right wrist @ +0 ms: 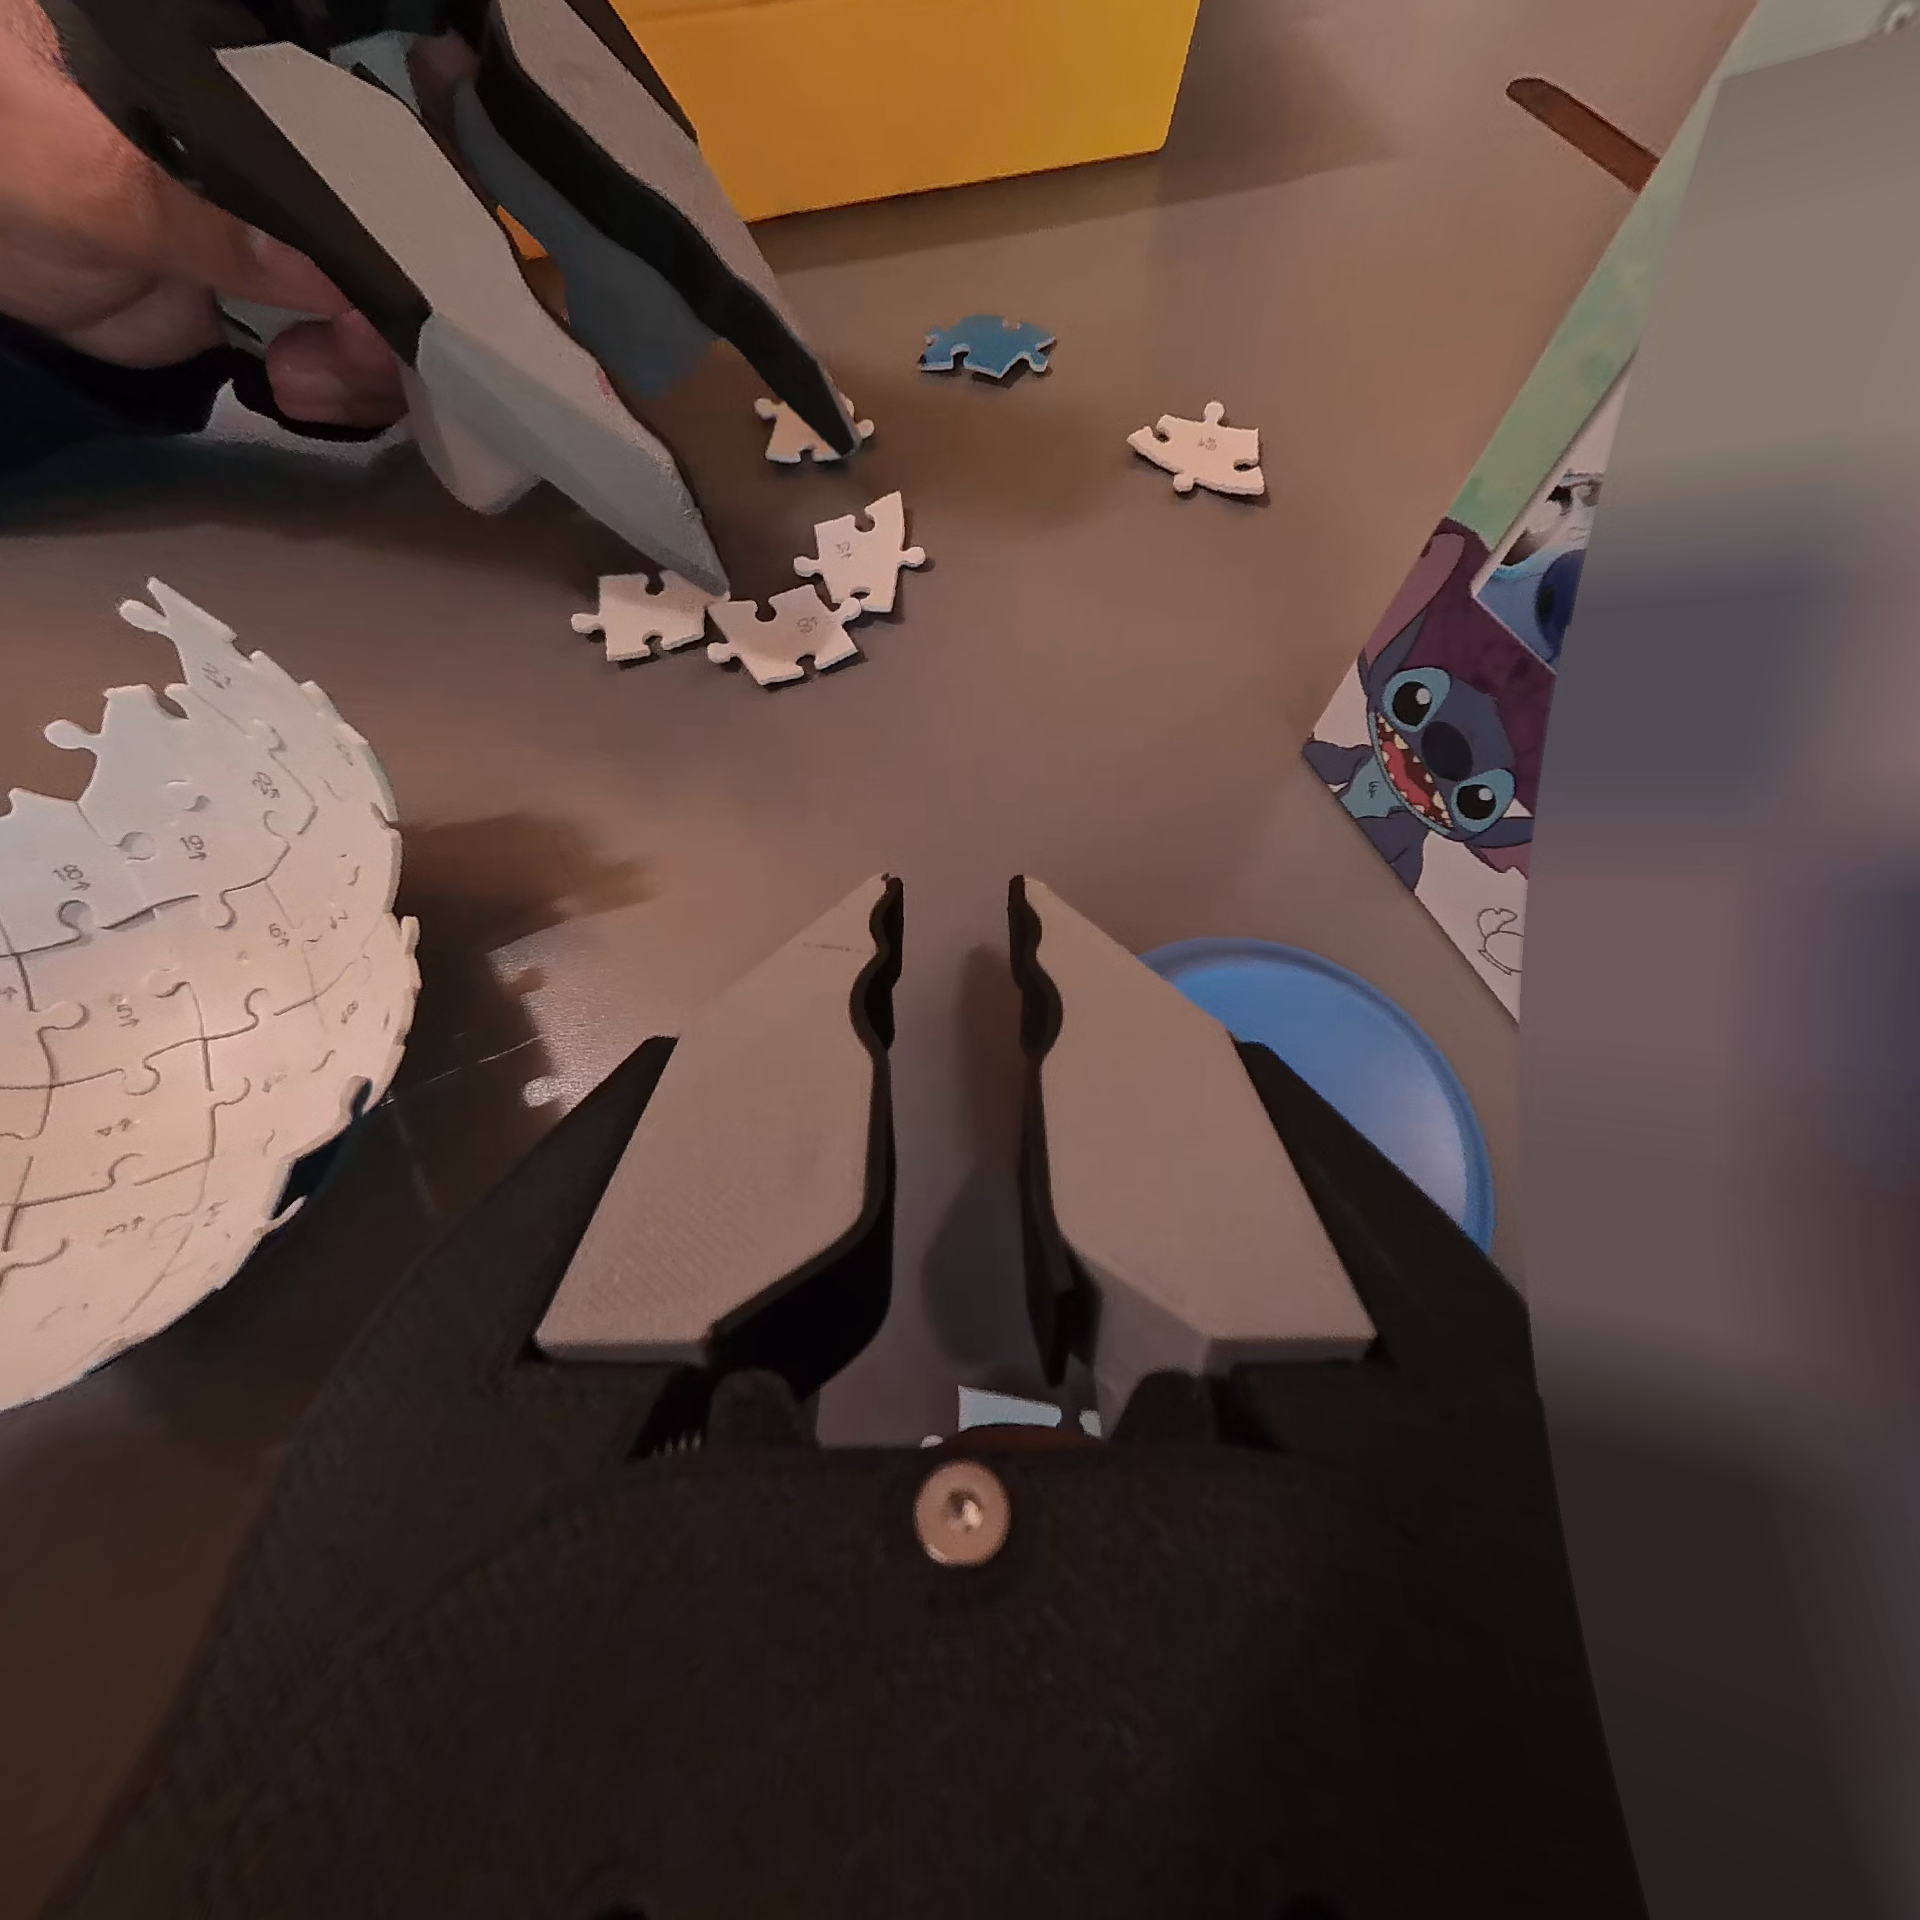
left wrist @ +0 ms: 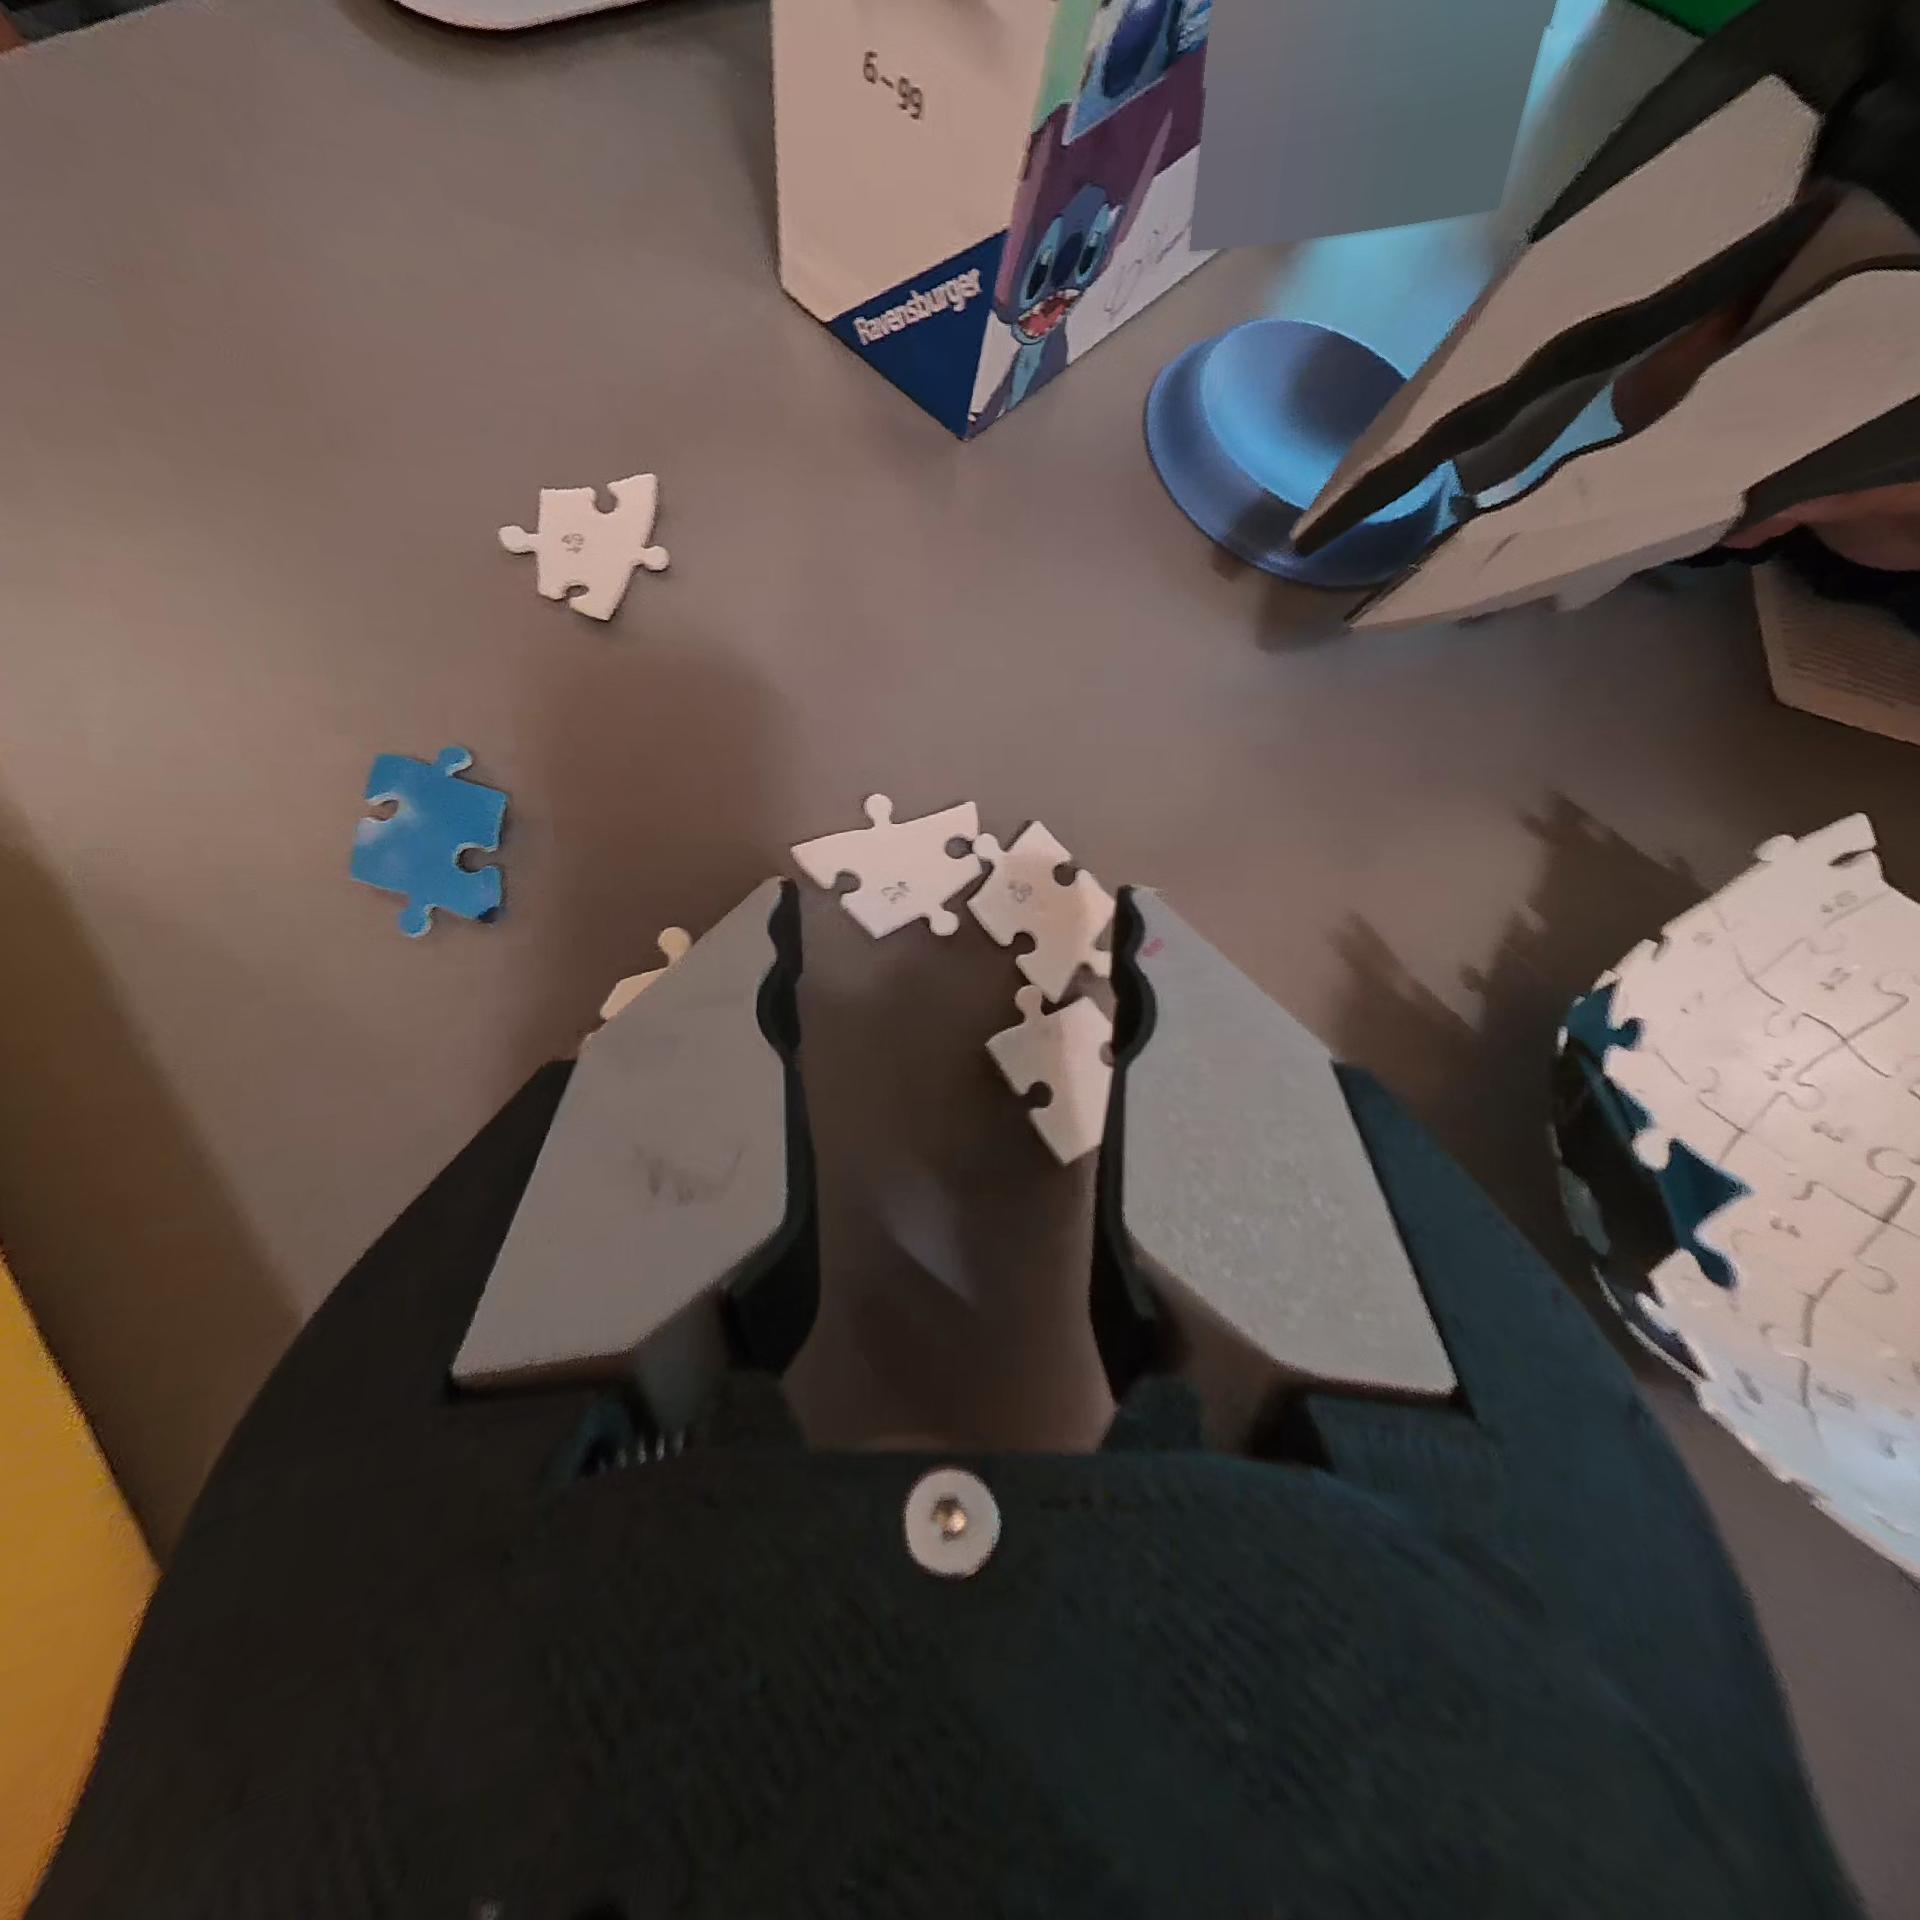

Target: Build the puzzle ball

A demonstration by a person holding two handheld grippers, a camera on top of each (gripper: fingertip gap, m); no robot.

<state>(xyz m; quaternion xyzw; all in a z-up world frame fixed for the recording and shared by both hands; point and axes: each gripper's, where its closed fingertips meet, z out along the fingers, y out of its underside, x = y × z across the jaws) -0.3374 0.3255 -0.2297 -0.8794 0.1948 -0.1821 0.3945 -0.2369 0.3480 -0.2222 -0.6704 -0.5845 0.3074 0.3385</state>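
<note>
The half-built puzzle ball, a white shell of joined pieces, sits at the right; it also shows in the right wrist view. My left gripper is open and low over three loose white pieces, which lie between its fingers. Another piece is partly hidden under its left finger. A blue piece and a white piece lie farther left. My right gripper is empty, jaws a narrow gap apart, above the table beside the blue ball stand.
The puzzle box stands at the back, next to the blue stand. A yellow box is behind the left gripper. A booklet lies at the right edge. A hand holds the left gripper.
</note>
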